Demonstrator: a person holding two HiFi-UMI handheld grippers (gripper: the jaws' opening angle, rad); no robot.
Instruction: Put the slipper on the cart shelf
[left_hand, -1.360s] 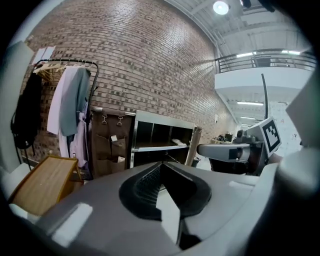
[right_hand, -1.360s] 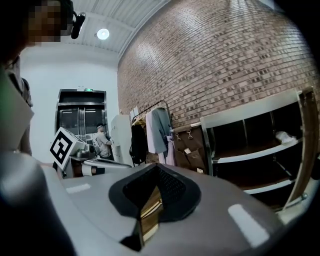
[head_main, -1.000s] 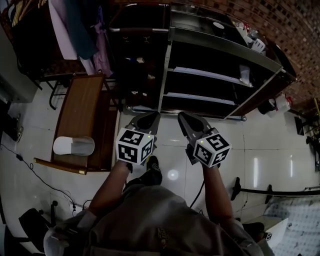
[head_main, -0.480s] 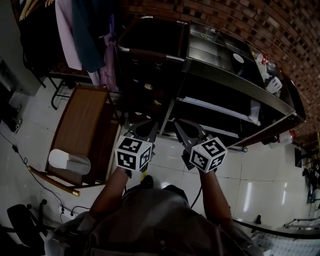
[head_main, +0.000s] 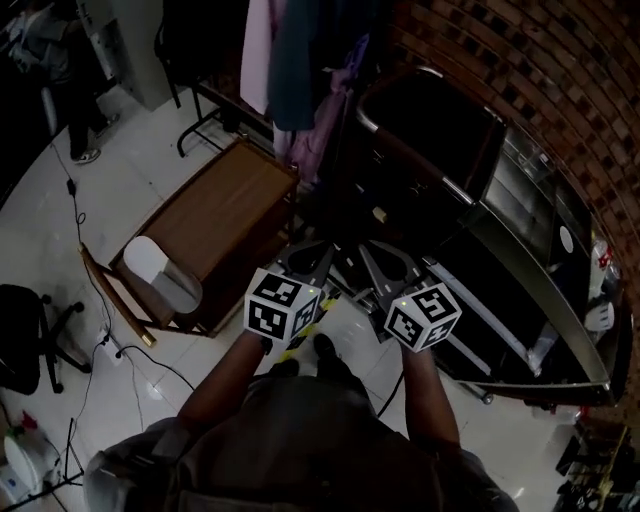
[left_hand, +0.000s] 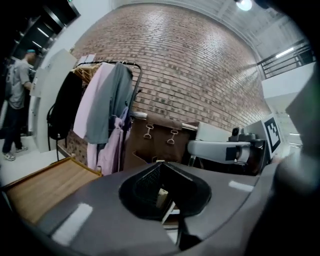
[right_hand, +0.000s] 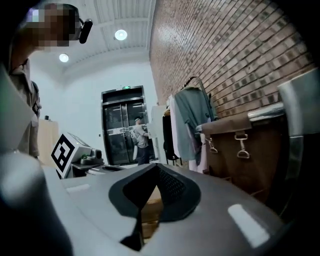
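Observation:
A pale slipper (head_main: 160, 272) lies on the near end of the top of a low wooden cart (head_main: 220, 205), left of my hands in the head view. The left gripper (head_main: 312, 252) and right gripper (head_main: 380, 252) are held side by side in front of my body, right of the cart and well apart from the slipper. Both are shut, with nothing between the jaws. In the left gripper view the left gripper (left_hand: 161, 163) points over the cart's wooden top (left_hand: 45, 185). The right gripper (right_hand: 156, 167) has its tips meeting in the right gripper view.
A clothes rack with hanging garments (head_main: 300, 60) stands behind the cart. A dark brown bag (head_main: 430, 140) and a long metal shelving unit (head_main: 540, 270) run to the right. A black chair (head_main: 20, 340) and floor cables (head_main: 100, 310) lie left. A person (left_hand: 15, 100) stands far off.
The head view has swung left: the cart and slipper now sit nearer the middle, the metal shelves have slid right. Both grippers stay shut, side by side.

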